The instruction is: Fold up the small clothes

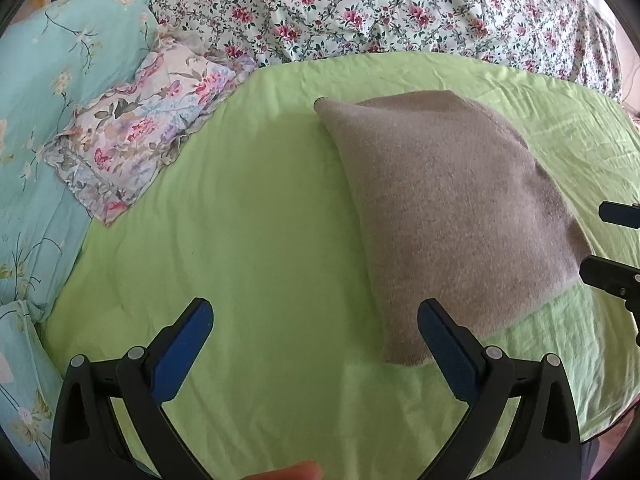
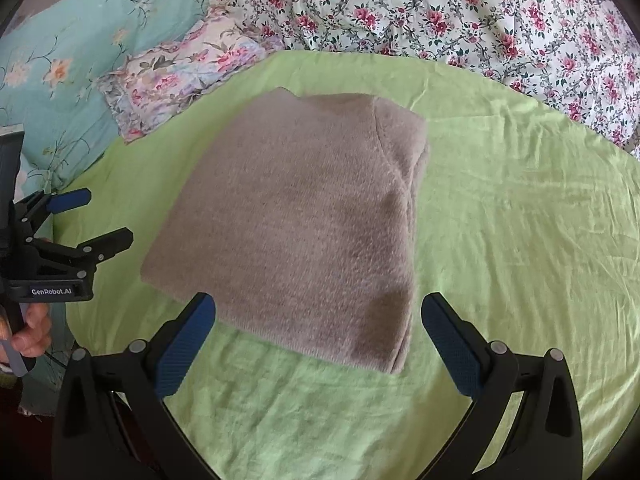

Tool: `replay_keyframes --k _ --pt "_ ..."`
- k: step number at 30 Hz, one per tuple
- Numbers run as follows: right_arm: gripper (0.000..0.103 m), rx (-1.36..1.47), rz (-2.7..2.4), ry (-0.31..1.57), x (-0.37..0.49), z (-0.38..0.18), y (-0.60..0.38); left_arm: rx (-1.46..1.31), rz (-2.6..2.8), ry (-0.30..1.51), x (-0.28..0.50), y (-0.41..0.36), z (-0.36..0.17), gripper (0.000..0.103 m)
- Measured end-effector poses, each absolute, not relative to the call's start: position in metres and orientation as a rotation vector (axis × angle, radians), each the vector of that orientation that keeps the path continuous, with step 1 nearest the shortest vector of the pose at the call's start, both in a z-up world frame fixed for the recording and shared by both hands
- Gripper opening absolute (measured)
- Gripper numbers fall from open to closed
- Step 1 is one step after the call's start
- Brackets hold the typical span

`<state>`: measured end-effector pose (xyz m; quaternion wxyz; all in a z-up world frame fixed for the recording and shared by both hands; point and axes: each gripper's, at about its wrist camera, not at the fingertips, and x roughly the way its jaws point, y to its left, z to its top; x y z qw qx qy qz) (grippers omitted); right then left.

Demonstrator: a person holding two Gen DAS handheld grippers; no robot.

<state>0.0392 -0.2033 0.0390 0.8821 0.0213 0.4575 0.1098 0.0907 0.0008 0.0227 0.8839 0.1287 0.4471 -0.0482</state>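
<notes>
A folded grey-brown knit garment (image 2: pixel 296 224) lies flat on a light green sheet (image 2: pixel 520 220), a little left of the middle in the right wrist view. The right gripper (image 2: pixel 318 340) hangs released over the garment's near edge, jaws spread wide and holding nothing; its left pad sits above the near edge, its right pad just past the near right corner, over bare sheet. The left gripper (image 1: pixel 316 344) is also spread open and grasps nothing. The garment (image 1: pixel 448 216) lies to its right and farther off, the near left corner close beside its right pad. In the right wrist view the left gripper (image 2: pixel 100 220) stands just off the garment's left edge, apart from it.

The garment's right side shows stacked folded layers. Wide bare sheet opens to its right and nearer, and more lies left of it in the left wrist view. A floral pillow (image 1: pixel 136 140) and turquoise bedding (image 1: pixel 52 80) border the far left; a rose-print quilt (image 2: pixel 460 12) bounds the far side.
</notes>
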Motion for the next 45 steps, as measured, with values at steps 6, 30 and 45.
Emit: replay_keyframes --k 6,30,45 --pt "0.103 0.042 0.232 0.956 0.046 0.040 -0.202 0.262 -0.101 0.939 0.095 -0.001 0.021 0.102" --pt "0.103 0.060 0.227 0.953 0.062 0.044 -0.208 0.277 -0.112 0.924 0.108 -0.006 0.024 0.102" --pt "0.103 0.061 0.226 0.943 0.065 0.049 -0.208 0.277 -0.118 0.915 0.110 -0.005 0.028 0.102"
